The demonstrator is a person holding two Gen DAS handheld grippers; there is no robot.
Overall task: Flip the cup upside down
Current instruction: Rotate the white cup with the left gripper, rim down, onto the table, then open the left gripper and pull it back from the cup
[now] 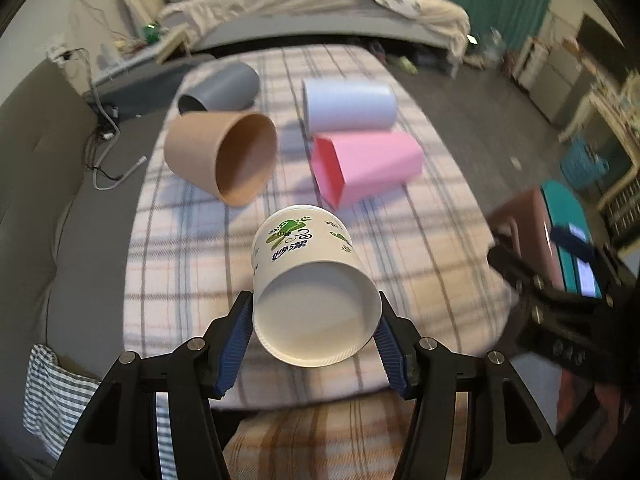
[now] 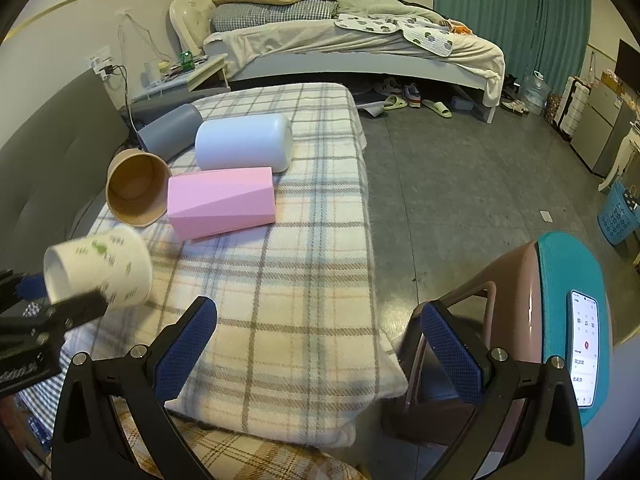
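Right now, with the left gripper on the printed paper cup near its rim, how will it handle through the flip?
The printed paper cup looks thin-walled, so it is probably light and easy to crush; the left gripper pinches it near the open rim, its softest part. The ribbed blue fingers should limit slip. Set down sideways, it would likely roll, like the brown cup.

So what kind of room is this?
Most likely a bedroom someone lives in: a messy bed at the back, slippers under it, and teal curtains. The left gripper holds a paper cup.
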